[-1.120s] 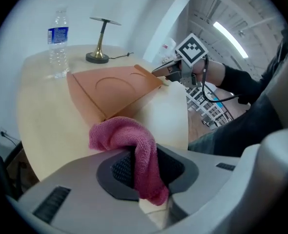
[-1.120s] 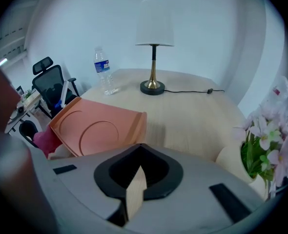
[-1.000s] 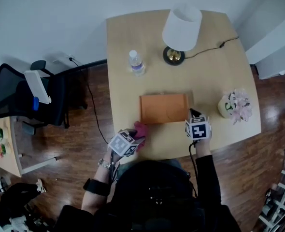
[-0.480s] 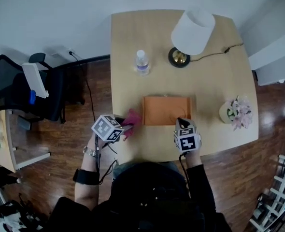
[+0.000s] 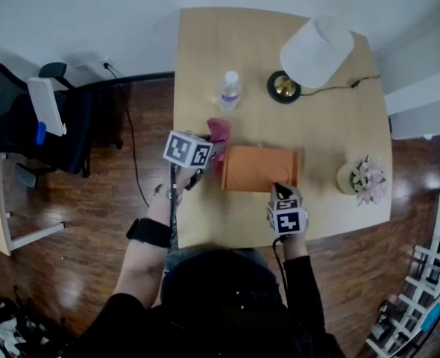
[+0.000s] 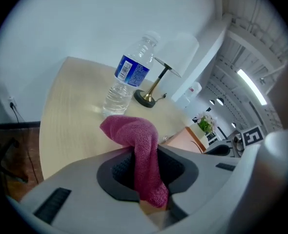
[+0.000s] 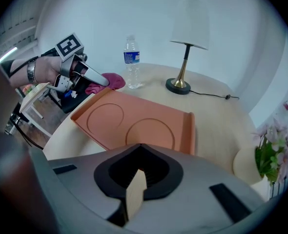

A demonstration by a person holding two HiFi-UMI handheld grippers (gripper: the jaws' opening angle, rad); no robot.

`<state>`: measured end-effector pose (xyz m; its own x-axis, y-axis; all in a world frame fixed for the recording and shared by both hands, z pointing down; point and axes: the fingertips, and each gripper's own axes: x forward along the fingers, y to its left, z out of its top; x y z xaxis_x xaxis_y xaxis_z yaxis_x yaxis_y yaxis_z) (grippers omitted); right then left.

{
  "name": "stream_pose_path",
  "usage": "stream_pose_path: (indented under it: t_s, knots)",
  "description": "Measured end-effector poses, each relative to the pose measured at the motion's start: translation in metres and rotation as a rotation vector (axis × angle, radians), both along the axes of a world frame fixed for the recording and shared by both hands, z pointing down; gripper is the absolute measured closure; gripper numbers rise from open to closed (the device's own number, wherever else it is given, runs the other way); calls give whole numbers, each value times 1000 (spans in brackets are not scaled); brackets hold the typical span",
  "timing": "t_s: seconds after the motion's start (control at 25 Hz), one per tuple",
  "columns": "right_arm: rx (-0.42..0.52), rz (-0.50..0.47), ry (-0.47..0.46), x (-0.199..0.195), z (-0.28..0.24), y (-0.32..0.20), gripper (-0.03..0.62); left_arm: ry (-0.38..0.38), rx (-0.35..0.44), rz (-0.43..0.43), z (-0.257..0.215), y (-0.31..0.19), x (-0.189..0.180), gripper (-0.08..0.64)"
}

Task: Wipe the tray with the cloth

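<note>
Cloth moved up beside the tray's far-left corner
Left gripper — clamped on the pink cloth — has swung up from the bench's near edge; right gripper stays closed, empty, at the tray's near-right corner. Bottle label blue — unreadable.

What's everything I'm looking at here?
Table: one, light wood, centre.
Tray: one, orange, middle of the table.
Cloth: one, pink, in the left gripper by the tray's far left corner.
Water bottle: one, clear with blue label, table's far left.
Lamp: one, white shade, brass base, far side.
Flower pot: one, white, pink blooms, table's right.
Office chair: one, black, left of table.
Left gripper: one, grey, shut on cloth.
Right gripper: one, grey, shut, at the tray's near right corner.
</note>
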<state>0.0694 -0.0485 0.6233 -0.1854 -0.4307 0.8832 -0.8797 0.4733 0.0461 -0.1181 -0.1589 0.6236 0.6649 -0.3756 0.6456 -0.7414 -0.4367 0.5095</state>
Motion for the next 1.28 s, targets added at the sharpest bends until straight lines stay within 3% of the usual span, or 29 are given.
stream_pose_path:
  t_s: [0.2, 0.32, 0.72, 0.92, 1.12, 1.28]
  knots:
    - [8, 27, -13, 1, 0, -1, 584, 55, -34, -40, 5, 5, 1, 462]
    - [15, 39, -14, 5, 2, -2, 584, 44, -47, -26, 12, 15, 4, 465]
    - [6, 55, -4, 9, 6, -4, 584, -39, -140, 175, 38, 134, 24, 465]
    - [9, 62, -12, 8, 8, -1, 584, -25, -168, 242, 42, 187, 36, 465]
    - [15, 65, -13, 10, 7, -1, 584, -15, -171, 264, 38, 207, 43, 465]
    - [22, 65, -35, 8, 8, -1, 584, -42, -148, 250, 33, 194, 28, 465]
